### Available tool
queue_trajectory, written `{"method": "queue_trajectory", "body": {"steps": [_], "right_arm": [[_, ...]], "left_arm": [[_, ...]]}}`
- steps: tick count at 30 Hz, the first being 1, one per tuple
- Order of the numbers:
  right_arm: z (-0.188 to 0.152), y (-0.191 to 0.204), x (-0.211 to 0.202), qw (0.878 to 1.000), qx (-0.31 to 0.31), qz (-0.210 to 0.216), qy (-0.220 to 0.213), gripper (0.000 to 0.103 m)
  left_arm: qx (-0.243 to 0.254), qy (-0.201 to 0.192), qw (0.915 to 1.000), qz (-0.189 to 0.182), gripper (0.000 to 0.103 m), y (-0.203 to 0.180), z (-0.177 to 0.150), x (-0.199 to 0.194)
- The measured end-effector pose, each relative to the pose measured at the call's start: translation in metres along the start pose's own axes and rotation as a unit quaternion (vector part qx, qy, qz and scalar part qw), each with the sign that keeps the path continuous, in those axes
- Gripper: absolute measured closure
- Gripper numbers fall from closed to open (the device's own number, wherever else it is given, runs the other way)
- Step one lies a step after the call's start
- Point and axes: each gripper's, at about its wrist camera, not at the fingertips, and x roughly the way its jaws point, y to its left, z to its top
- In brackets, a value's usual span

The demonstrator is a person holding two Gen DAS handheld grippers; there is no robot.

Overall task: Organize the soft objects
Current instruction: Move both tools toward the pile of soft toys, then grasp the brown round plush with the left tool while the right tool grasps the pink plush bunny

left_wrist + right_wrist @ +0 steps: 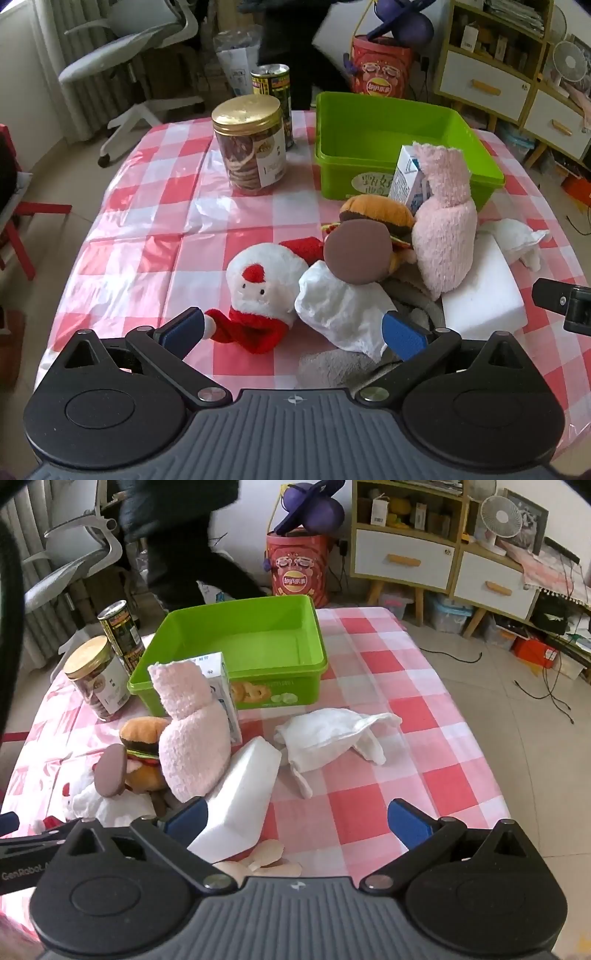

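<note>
Soft toys and cloths lie heaped on the near half of a table [406, 686] under a red-and-white checked cover, in front of one green plastic bin [373, 122] that stands with nothing visible inside it. Largest of the heap is one white foam block [243, 797], its long axis running from the near edge away toward the bin. Next is one pink plush [445, 229], standing upright with its narrow end up, leaning against one small carton [406, 177] that touches the bin's front wall. One Santa toy [264, 291] lies on its side, head toward the far side and red scarf toward the camera. One white crumpled cloth [340, 310] sits just beside it, with a brown disc-shaped piece [356, 251] resting on top. One plush burger [380, 214] lies behind that, tilted, touching the pink plush. A second white cloth [332, 734] lies apart to the right, stretched across the table. A grey plush [328, 369] shows only partly at the near edge. Two containers stand left of the bin: one gold-lidded jar [251, 144] and one dark can [273, 92] behind it. The left gripper [293, 332] hangs over the Santa toy and cloth with jaws wide apart, gripping nothing. The right gripper [297, 819] has jaws wide apart too, its left finger beside the foam block without clamping it.
</note>
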Motion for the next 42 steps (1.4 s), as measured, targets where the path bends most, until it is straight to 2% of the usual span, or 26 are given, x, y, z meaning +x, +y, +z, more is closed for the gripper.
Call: {"method": "queue_trajectory", "body": {"steps": [23, 29, 37, 42], "right_arm": [[0.0, -0.005, 0.011, 0.999, 0.006, 0.005, 0.037, 0.013], [0.0, -0.004, 0.015, 0.999, 0.005, 0.013, 0.044, 0.013], [0.007, -0.005, 0.023, 0.997, 0.015, 0.07, 0.035, 0.014], [0.018, -0.009, 0.025, 0.989, 0.035, 0.146, 0.002, 0.014]], "left_arm": [[0.007, 0.037, 0.9991, -0.02, 0.005, 0.0, -0.002, 0.012], [0.009, 0.024, 0.9989, -0.039, 0.005, 0.002, 0.0, 0.013], [0.017, -0.013, 0.9961, -0.085, 0.006, 0.003, 0.005, 0.017], [0.005, -0.042, 0.9909, -0.128, 0.01, 0.008, 0.012, 0.021]]}}
